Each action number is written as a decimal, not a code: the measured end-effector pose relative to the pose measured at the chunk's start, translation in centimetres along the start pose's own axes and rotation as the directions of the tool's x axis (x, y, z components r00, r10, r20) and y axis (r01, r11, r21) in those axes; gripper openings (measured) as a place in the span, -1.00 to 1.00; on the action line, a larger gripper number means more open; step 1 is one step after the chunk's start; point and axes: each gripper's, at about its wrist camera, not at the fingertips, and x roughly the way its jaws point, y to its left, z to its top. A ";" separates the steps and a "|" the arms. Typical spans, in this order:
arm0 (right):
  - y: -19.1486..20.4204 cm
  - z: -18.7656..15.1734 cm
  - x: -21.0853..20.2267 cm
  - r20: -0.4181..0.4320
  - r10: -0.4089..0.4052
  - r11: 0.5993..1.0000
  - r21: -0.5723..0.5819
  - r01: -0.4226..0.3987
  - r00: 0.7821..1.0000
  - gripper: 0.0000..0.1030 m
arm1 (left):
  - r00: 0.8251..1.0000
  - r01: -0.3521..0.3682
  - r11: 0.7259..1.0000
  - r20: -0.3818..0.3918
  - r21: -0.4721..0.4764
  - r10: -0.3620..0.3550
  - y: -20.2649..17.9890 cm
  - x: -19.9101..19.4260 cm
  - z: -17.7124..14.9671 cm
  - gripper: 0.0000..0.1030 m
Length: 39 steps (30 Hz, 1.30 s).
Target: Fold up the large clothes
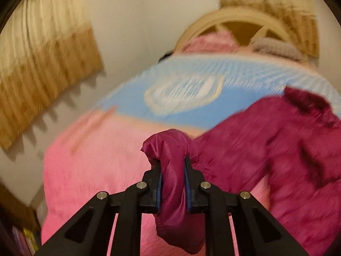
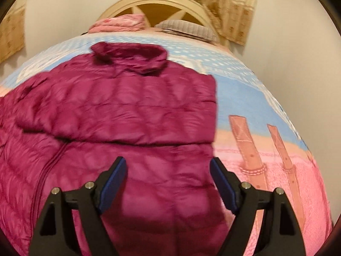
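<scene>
Left wrist view: the left tool (image 1: 172, 160) is seen clamped on a bunched fold of the magenta quilted jacket (image 1: 277, 140), apparently a sleeve end, with fabric pinched between the blue pads (image 1: 159, 188) and bulging above and below them. The rest of the jacket is spread to the right over the bedspread (image 1: 89, 160), which is pink near the camera and light blue farther off. A pale oval emblem (image 1: 184, 95) is printed on the blue part; any lettering in it is too blurred to be read. A curved cream headboard (image 1: 230, 19), a pink pillow (image 1: 208, 41), a grey pillow (image 1: 277, 48) and tan patterned curtains (image 1: 42, 74) are seen beyond.

Right wrist view: the right tool (image 2: 168, 170) is held wide, with nothing between its pads, above the lower part of the jacket (image 2: 119, 106). The jacket lies on the bed, collar (image 2: 130, 56) toward the headboard (image 2: 162, 4), with one panel folded across the body. A zip line (image 2: 44, 175) runs down the left portion. Printed brown fence posts (image 2: 249, 149) are shown on the bedspread (image 2: 298, 181) at right. No brand, label or legible writing can be made out.
</scene>
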 end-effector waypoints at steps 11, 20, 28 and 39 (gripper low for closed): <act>-1.9 -1.1 1.5 -0.033 0.023 0.994 0.111 -0.019 0.999 0.62 | 0.961 0.241 0.943 0.075 0.229 -0.264 -18.6 -3.3 3.5 -0.66; -2.1 -1.7 2.2 -0.064 0.023 0.991 0.135 -0.014 0.998 0.70 | 0.955 0.202 0.925 0.144 0.321 -0.259 -24.3 -4.8 0.4 0.83; -2.1 -1.7 2.5 -0.081 0.040 0.990 0.137 -0.029 0.996 0.72 | 0.983 0.151 0.967 0.074 0.205 -0.169 -17.9 -0.8 -0.3 0.83; 0.9 3.1 -2.3 0.050 0.323 0.931 0.161 -0.327 0.945 0.65 | 0.988 0.114 0.993 -0.101 -0.009 -0.115 -11.9 6.1 -3.2 0.83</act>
